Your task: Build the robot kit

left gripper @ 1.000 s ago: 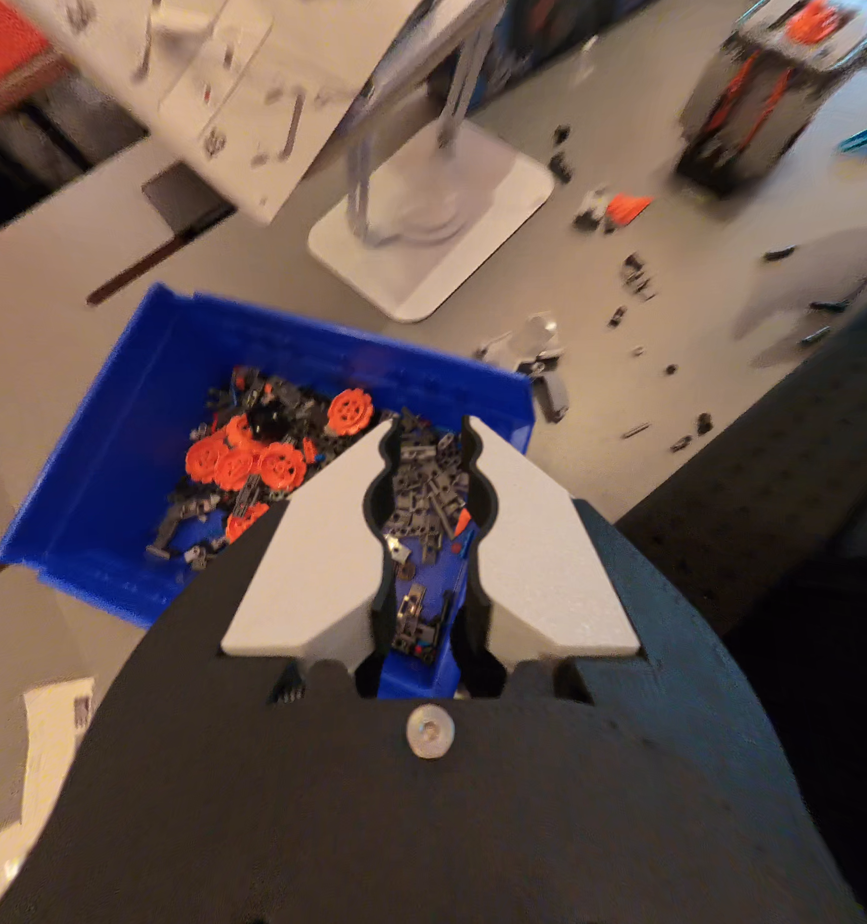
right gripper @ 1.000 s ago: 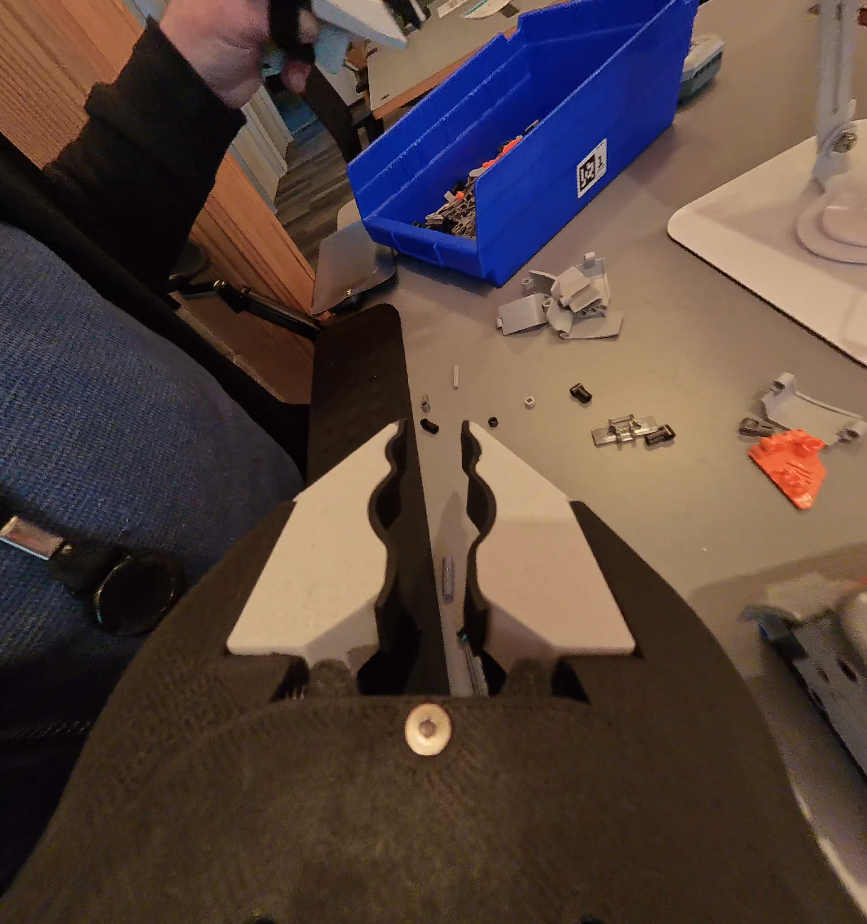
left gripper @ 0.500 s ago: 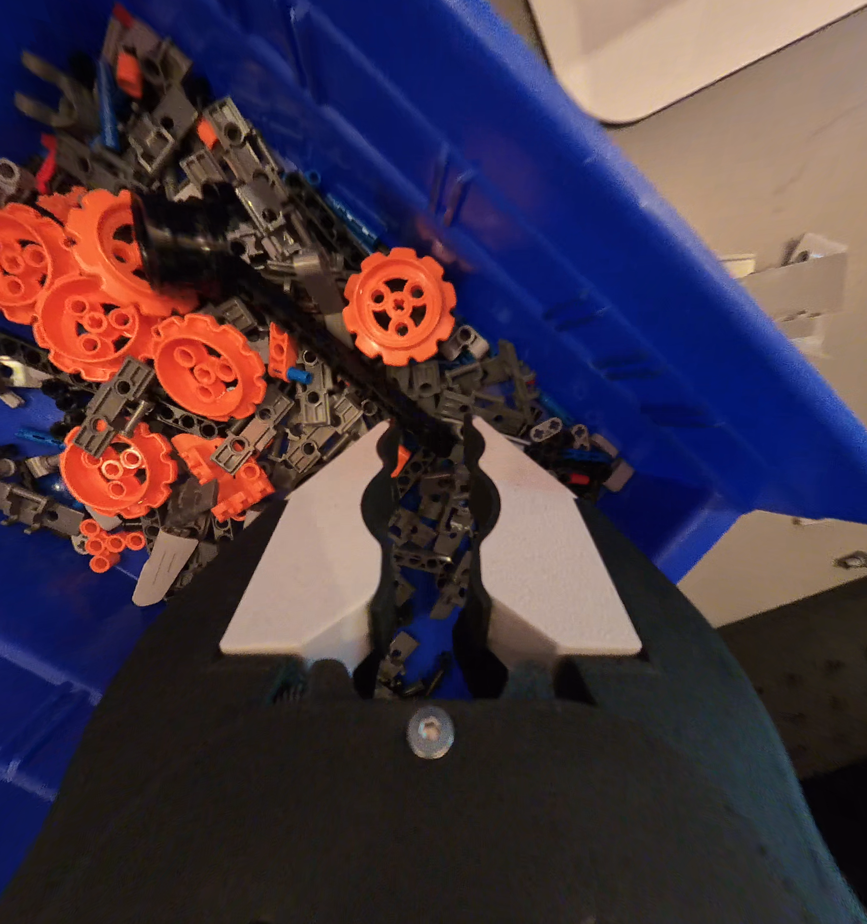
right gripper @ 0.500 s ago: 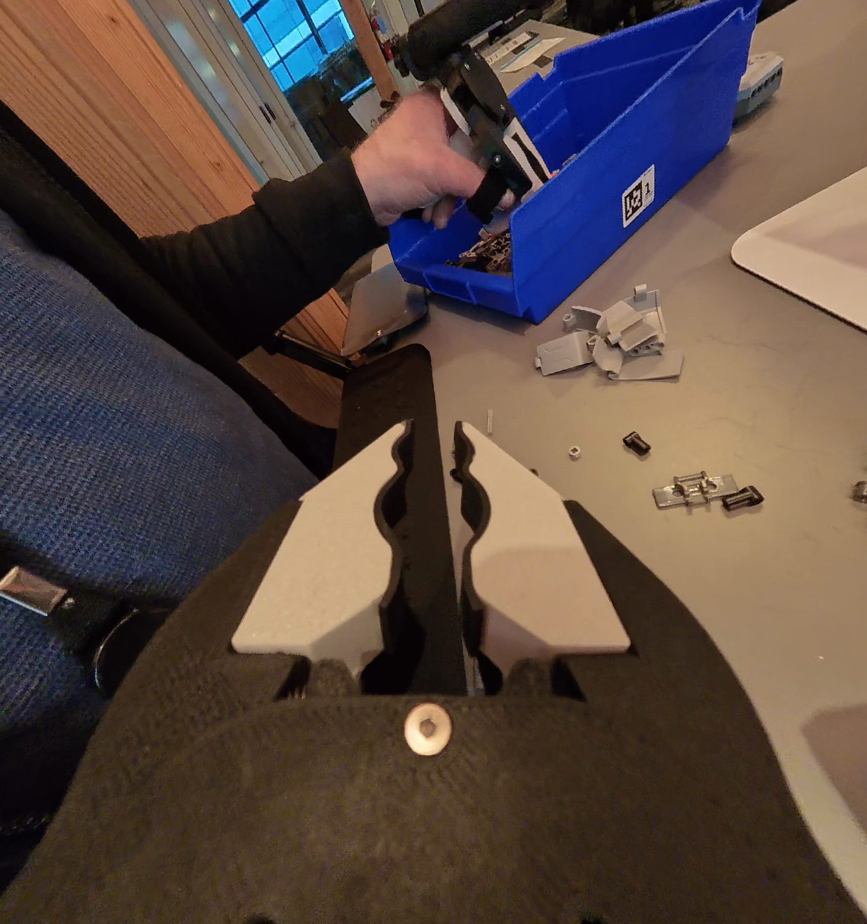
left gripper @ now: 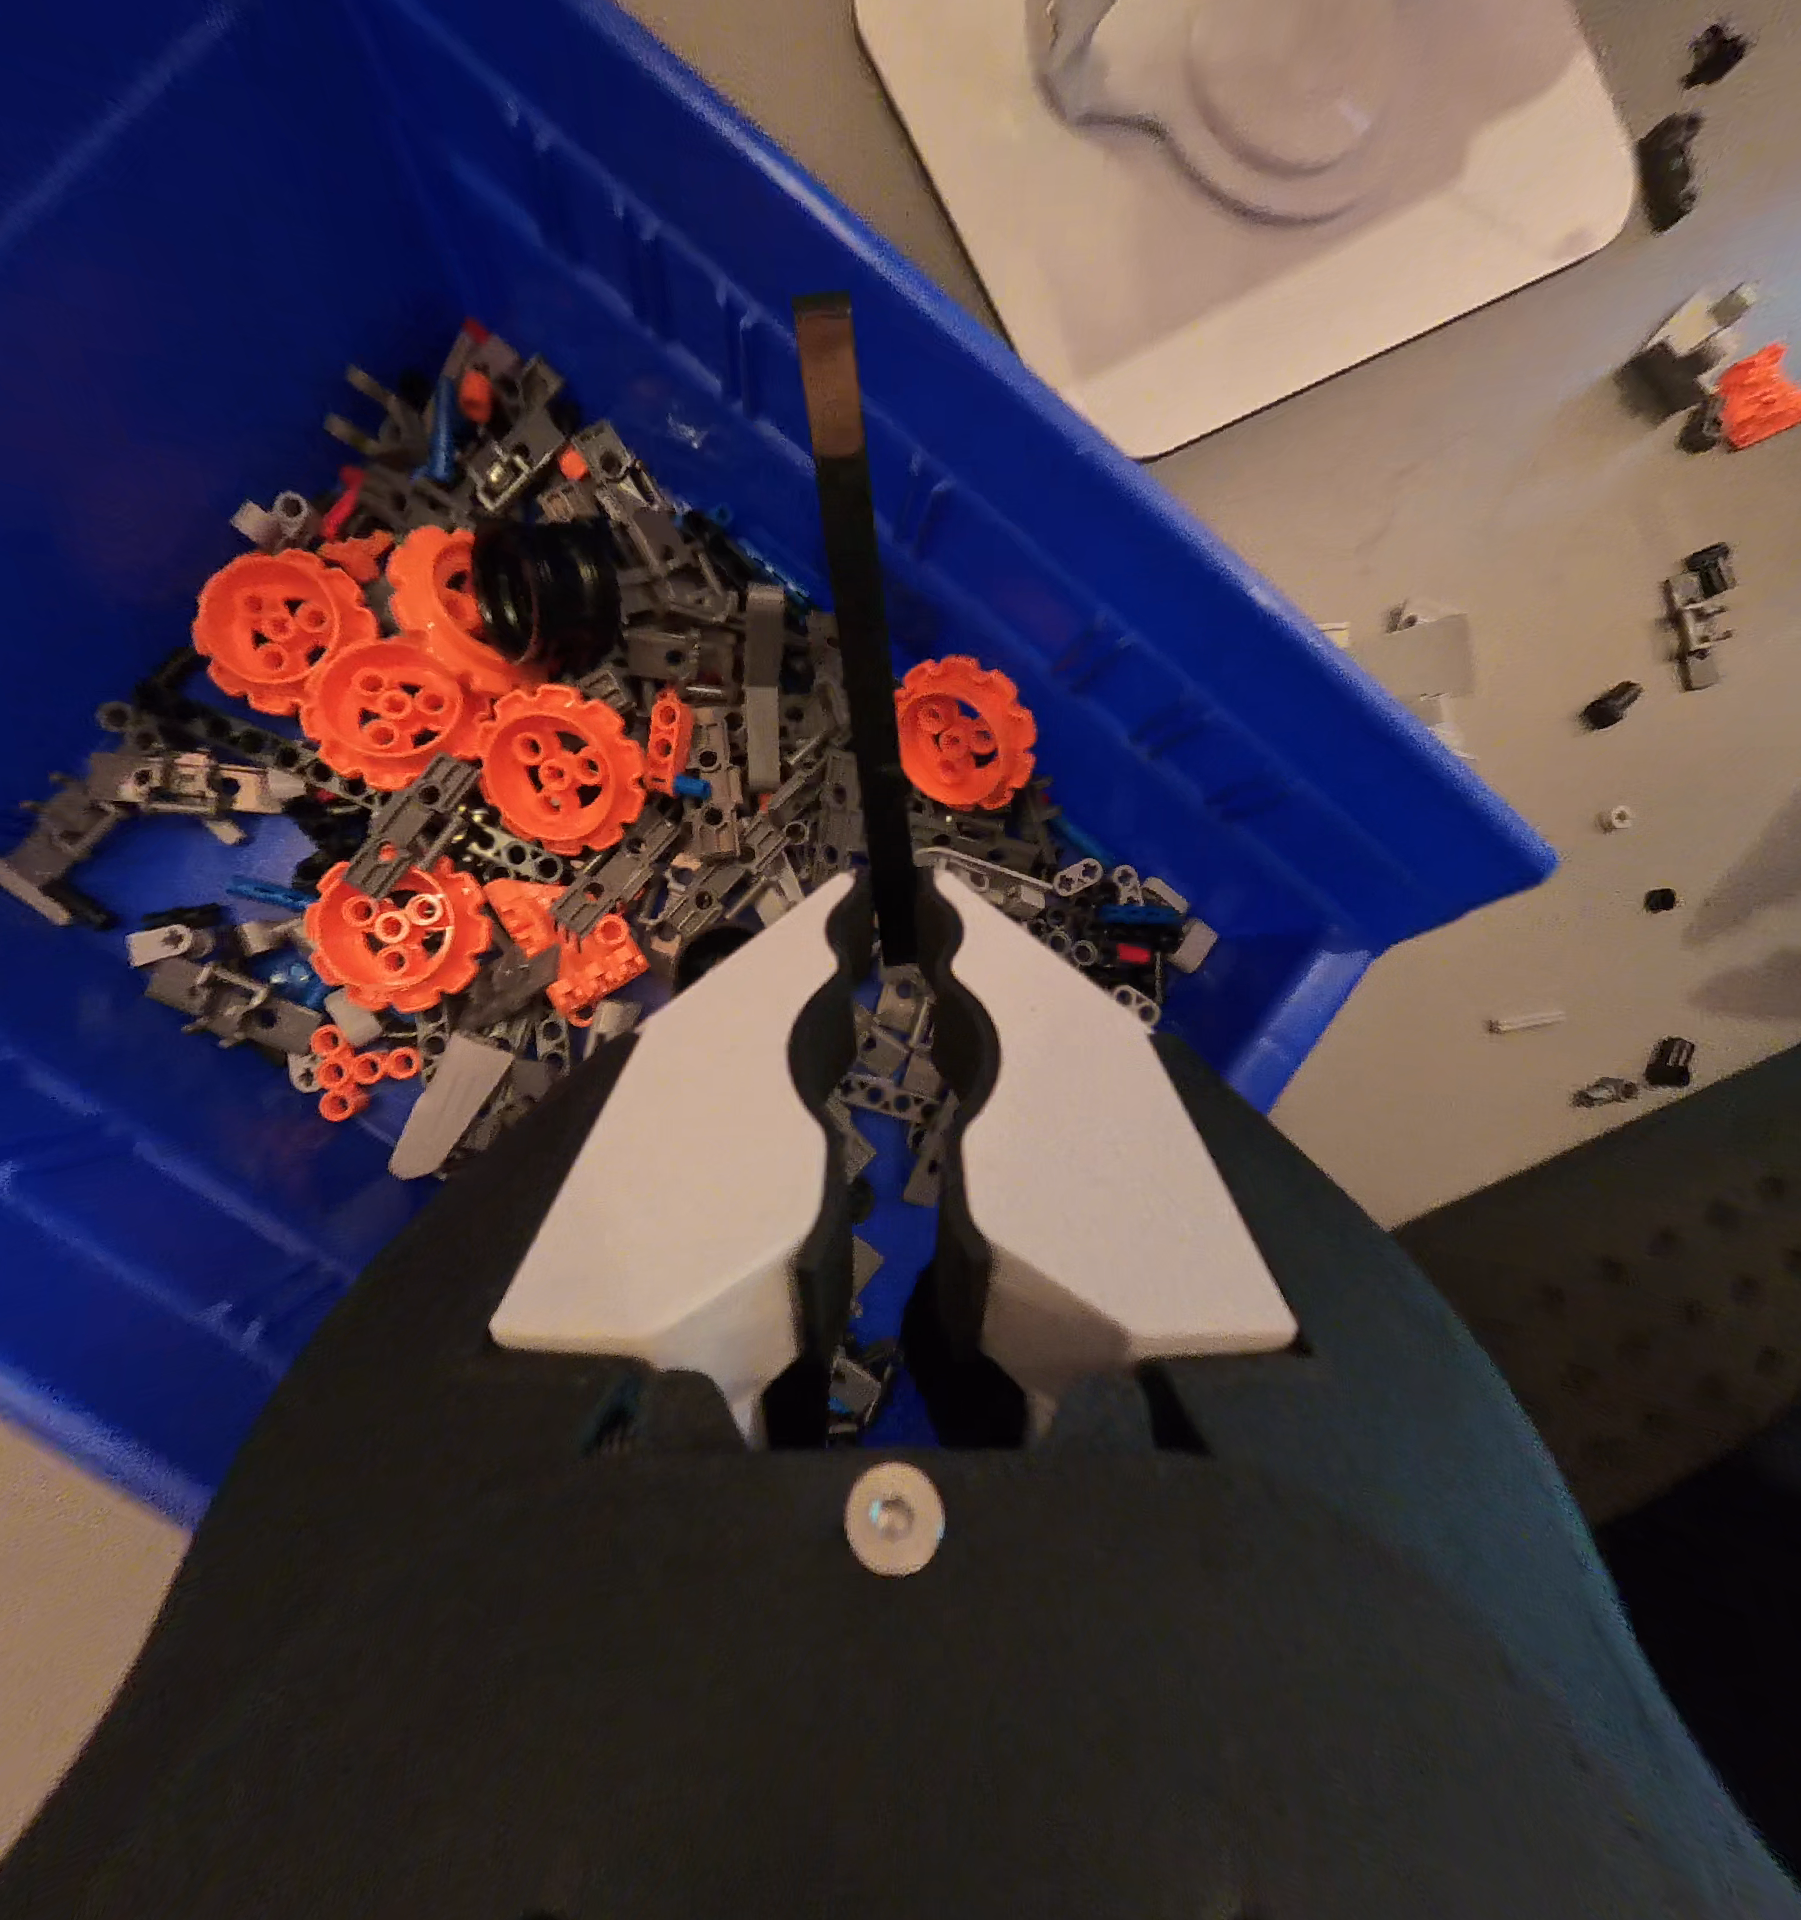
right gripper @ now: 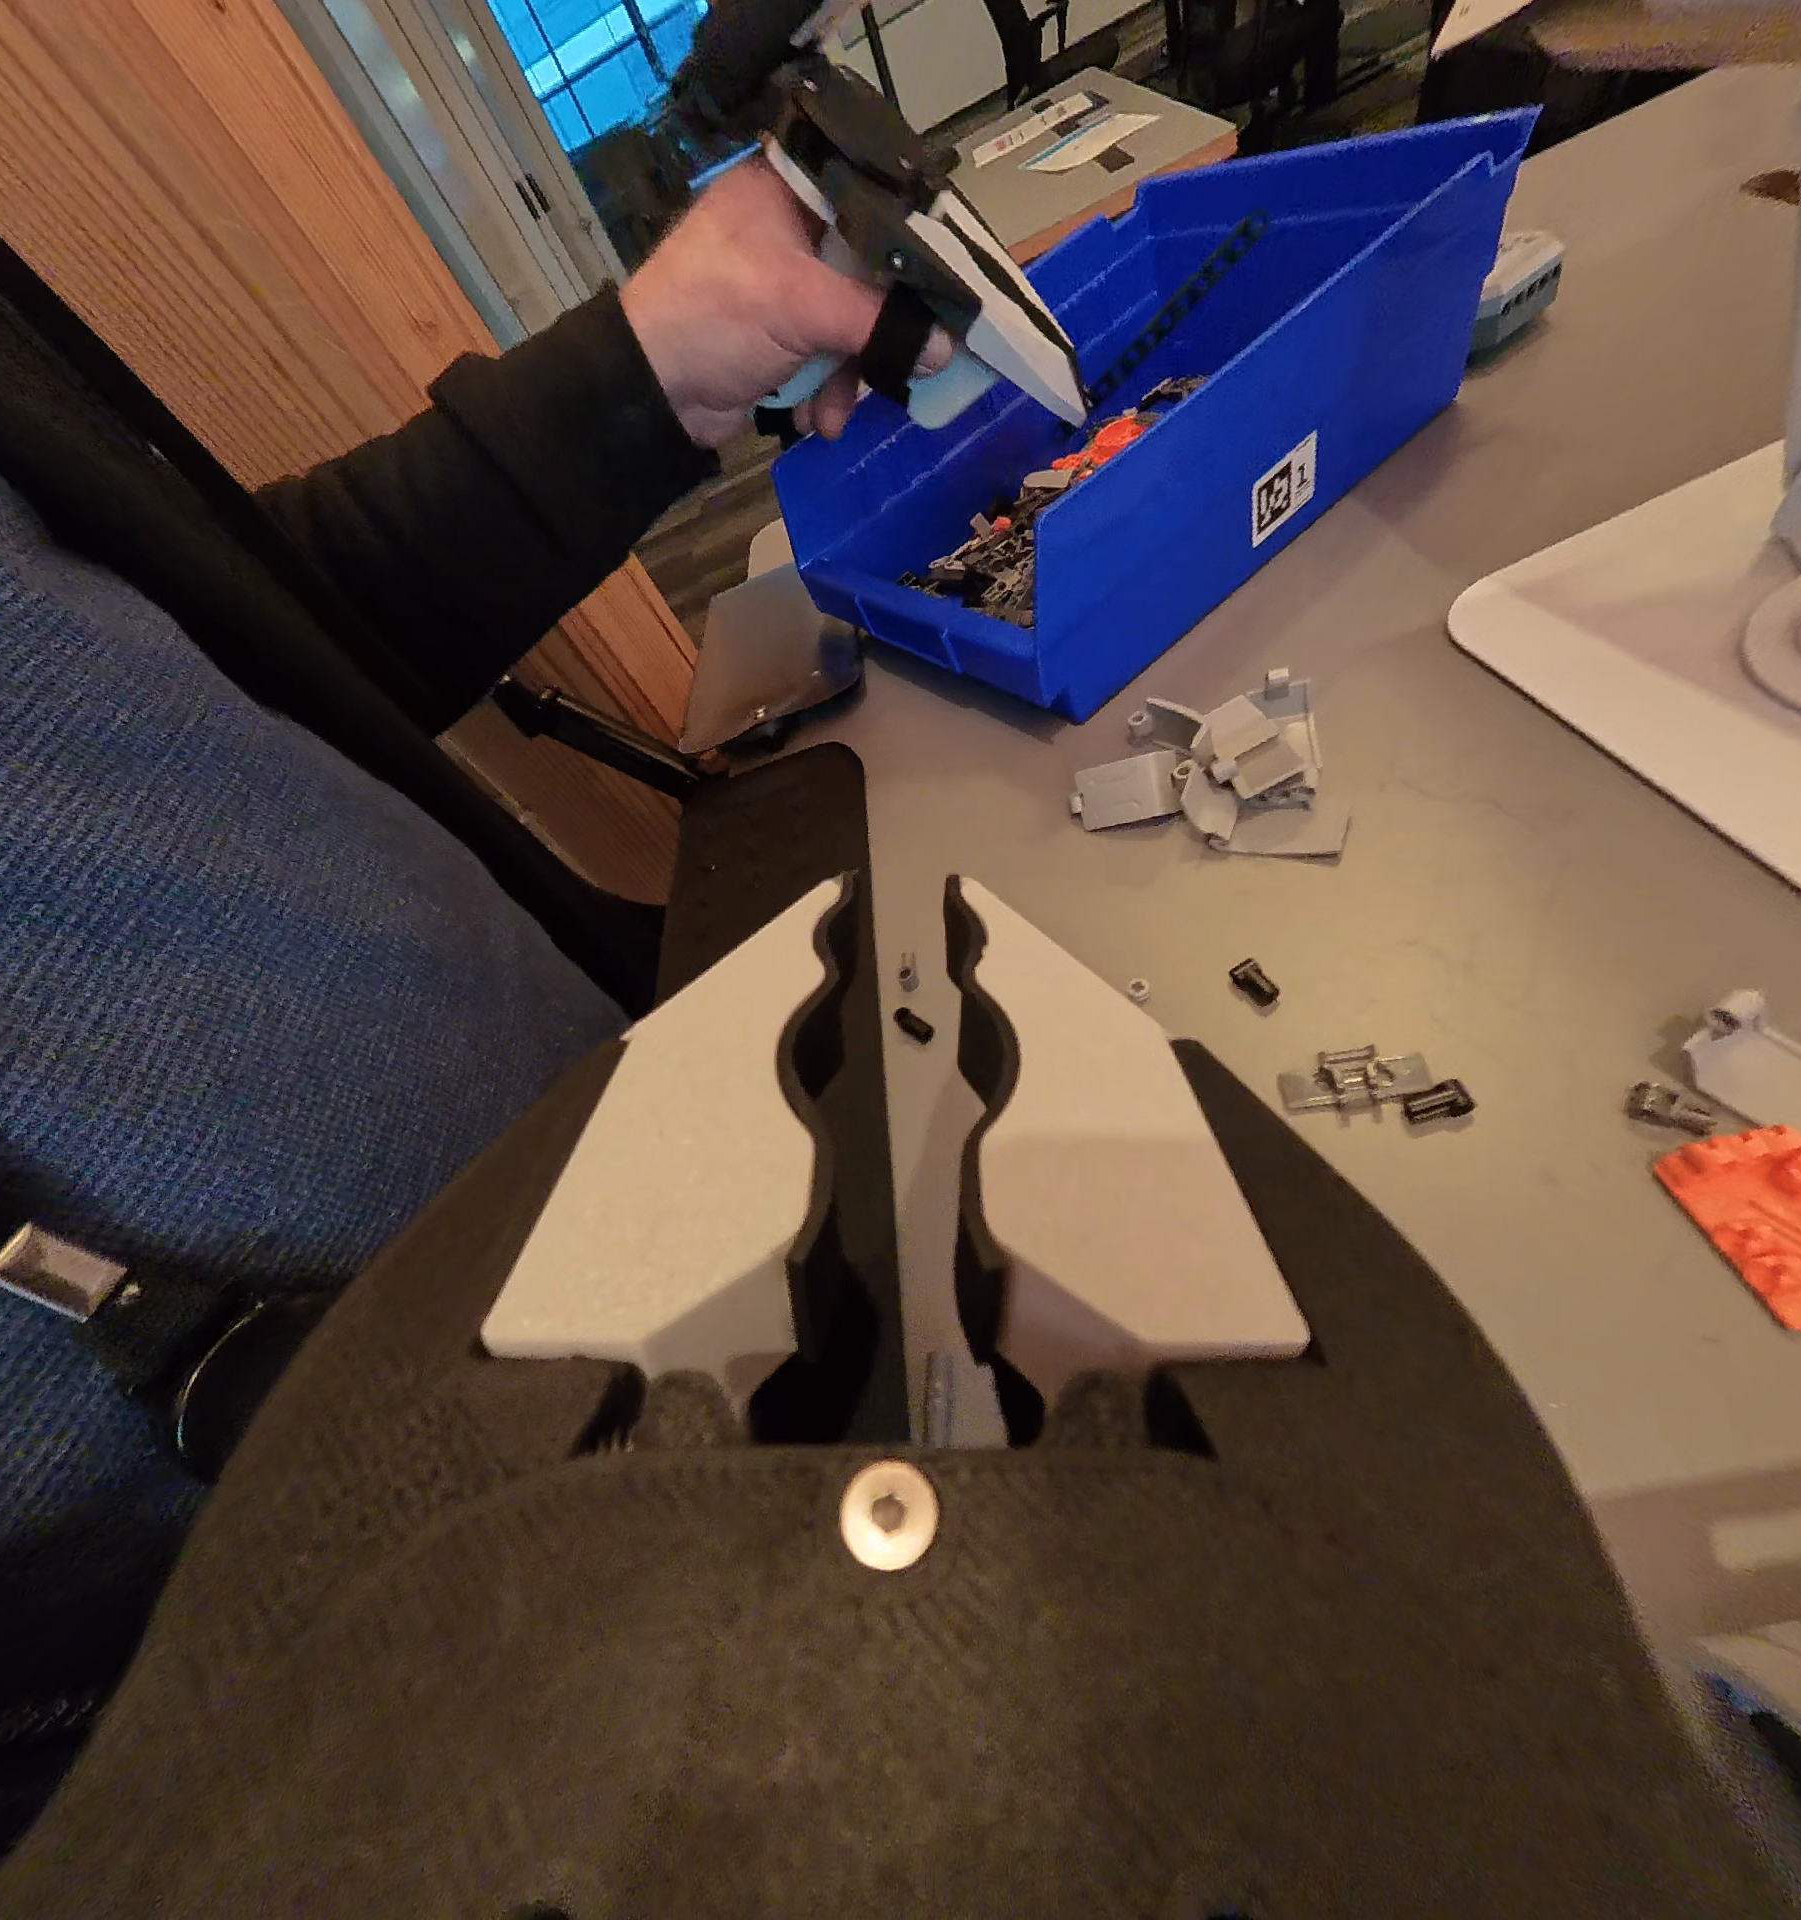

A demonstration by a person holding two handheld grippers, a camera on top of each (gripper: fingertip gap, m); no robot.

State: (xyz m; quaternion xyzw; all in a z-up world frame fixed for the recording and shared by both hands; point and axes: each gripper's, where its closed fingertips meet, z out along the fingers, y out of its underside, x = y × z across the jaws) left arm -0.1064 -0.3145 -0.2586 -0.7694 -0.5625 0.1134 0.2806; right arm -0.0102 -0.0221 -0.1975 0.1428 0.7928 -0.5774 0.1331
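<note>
Over the blue bin (left gripper: 1135,623), the left gripper (left gripper: 894,914) is pinching one end of a long black beam (left gripper: 854,623), its other end rising above the orange wheels (left gripper: 553,769) and grey pieces; the right gripper (right gripper: 901,894) is hovering over the grey table (right gripper: 1395,935), jaws slightly apart and holding nothing, small black pegs (right gripper: 915,1023) lying just beyond its tips.

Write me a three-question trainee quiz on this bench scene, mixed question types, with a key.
1. True or false: the left gripper is shut on a long black beam that sticks out over the blue bin.
2. What does the right gripper hold? A) an orange toothed wheel B) nothing C) a grey panel
3. Fill in: the flat orange plate lies on the grey ____, outside the bin.

Key
1. True: the beam's near end sits pinched between the fingertips, above the pile of orange wheels and grey parts.
2. B: its jaws stand apart over small loose pins.
3. table
</note>
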